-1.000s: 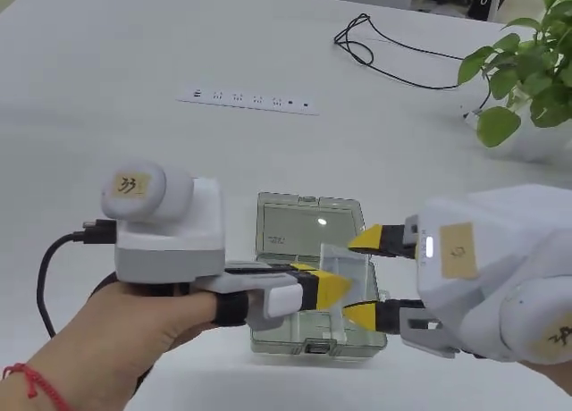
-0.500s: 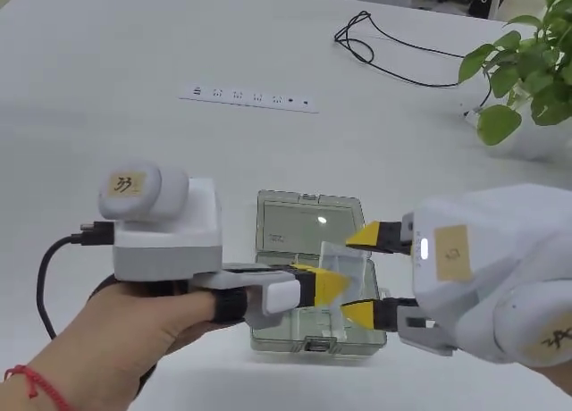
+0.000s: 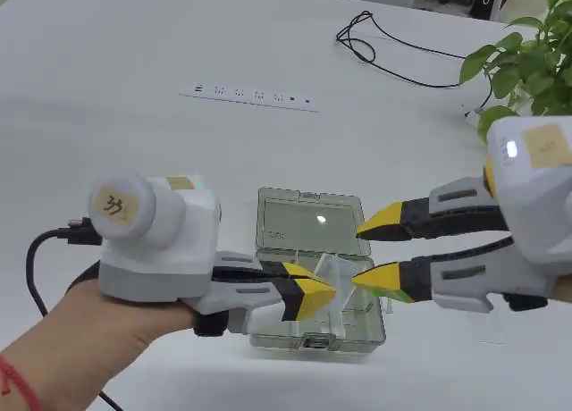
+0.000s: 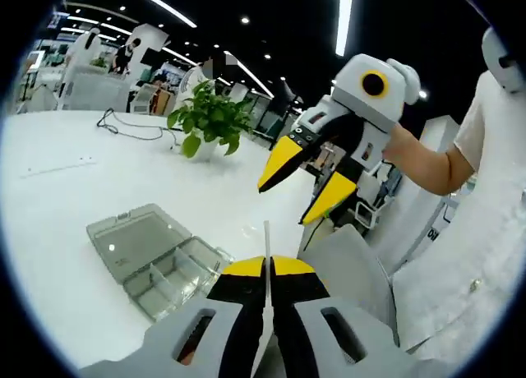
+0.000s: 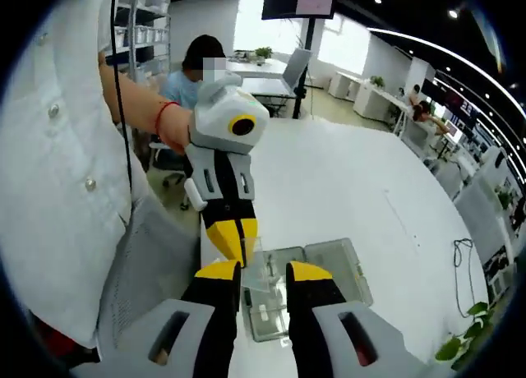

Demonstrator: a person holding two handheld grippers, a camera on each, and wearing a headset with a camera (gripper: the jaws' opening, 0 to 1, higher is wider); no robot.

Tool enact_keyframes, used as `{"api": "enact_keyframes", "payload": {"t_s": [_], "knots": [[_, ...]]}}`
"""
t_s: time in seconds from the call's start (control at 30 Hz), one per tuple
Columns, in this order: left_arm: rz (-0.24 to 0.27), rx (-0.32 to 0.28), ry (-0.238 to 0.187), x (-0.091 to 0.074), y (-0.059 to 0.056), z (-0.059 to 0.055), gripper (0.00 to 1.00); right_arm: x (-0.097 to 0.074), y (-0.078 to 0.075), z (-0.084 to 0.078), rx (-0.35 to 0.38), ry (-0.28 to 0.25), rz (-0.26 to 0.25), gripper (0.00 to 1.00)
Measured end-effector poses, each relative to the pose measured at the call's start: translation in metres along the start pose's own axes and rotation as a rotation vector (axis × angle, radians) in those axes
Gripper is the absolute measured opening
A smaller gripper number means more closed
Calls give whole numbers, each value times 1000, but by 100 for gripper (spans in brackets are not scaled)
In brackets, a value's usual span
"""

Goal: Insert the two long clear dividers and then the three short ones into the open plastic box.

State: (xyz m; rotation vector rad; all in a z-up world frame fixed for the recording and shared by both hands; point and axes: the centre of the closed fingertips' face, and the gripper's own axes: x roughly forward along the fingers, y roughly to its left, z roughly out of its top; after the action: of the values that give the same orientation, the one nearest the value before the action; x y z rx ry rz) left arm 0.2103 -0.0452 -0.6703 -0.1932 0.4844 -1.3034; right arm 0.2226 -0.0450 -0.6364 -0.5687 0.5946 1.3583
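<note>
Left tongs [image 3: 320,292] clamp a clear divider [image 3: 340,268] over the open box [image 3: 295,216]. Right tongs [image 3: 361,255] hang open just beside it.

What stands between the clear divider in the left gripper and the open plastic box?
Nothing visible. The left gripper holds the clear divider above the open plastic box; the open right gripper is beside the divider, not under it.

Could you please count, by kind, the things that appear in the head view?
Hand-held grippers, left and right: 2
Open plastic box: 1
Clear divider, held in the left jaws: 1
Power strip: 1
Black cable: 1
Plant: 1
Total: 7
</note>
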Motion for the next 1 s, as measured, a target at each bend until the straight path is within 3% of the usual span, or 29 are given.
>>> {"api": "enact_keyframes", "payload": {"t_s": [0.13, 0.27, 0.43, 0.73, 1.0], "knots": [[-49, 102, -22, -2, -9, 5, 0, -1, 7, 3, 22, -14, 94, 17], [-84, 148, -34, -5, -17, 5, 0, 2, 15, 1, 23, -11, 178, 15], [-108, 163, -48, -7, -22, 8, 0, 7, 30, 2, 4, 5, 282, 12], [-137, 175, -46, -10, -30, 6, 0, 10, 41, 1, -11, 16, 350, 8], [-146, 177, -45, -9, -33, 6, 0, 10, 45, -1, -23, 20, 370, 3]]}}
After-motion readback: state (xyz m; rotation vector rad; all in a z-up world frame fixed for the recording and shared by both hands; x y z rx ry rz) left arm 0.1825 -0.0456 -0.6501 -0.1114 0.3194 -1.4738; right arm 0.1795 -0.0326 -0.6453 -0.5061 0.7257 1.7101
